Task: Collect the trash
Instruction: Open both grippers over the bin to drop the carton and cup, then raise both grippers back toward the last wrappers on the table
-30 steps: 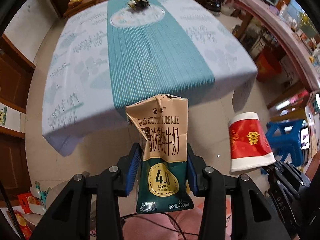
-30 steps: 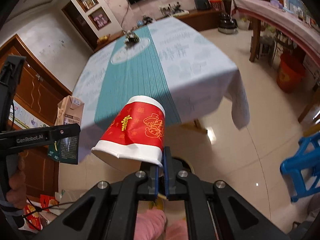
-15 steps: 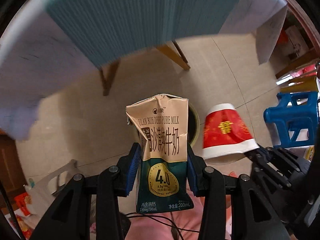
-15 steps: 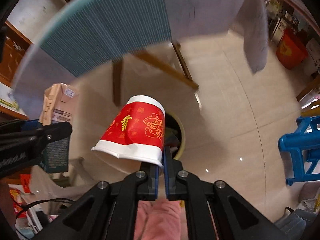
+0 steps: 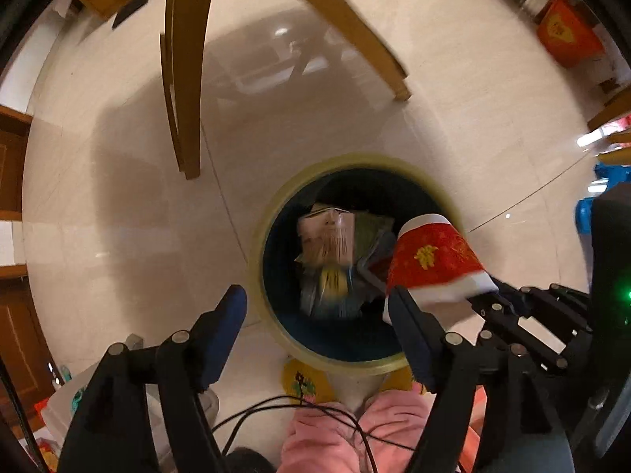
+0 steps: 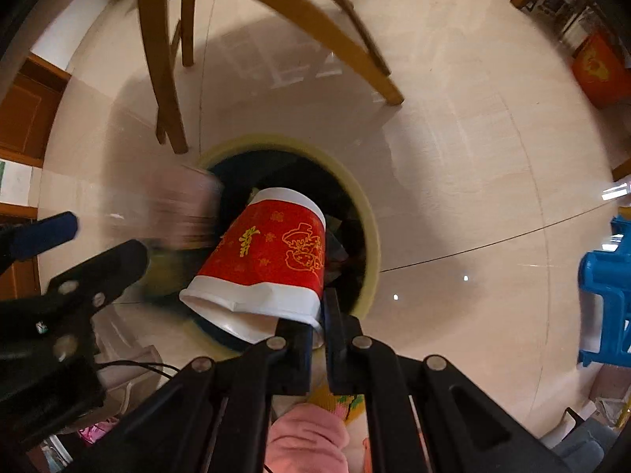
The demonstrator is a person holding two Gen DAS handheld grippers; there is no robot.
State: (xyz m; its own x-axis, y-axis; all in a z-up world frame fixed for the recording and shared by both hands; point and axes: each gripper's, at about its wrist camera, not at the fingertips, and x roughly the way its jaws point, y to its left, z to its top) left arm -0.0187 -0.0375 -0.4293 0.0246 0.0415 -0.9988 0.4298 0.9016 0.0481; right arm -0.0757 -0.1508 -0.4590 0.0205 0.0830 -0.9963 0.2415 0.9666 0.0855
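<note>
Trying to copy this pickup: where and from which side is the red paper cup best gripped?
Take the red paper cup by its white mouth rim, coming from the open end and pinching one wall only: the tapered body is wide, and the thin paper already shows a crease.

1. Floor (image 5: 118, 205) is glossy beige tile, with lamp glare and a hazy reflection in it.
2. Slanted wooden table legs (image 5: 183, 79) stand on it, throwing soft shadows.
3. Brown wooden cabinets (image 6: 23, 118) line the left edge.
4. Blue plastic stool (image 6: 607, 295) sits at the right.
5. Red bucket (image 5: 568, 35) stands far off, upper right.
</note>
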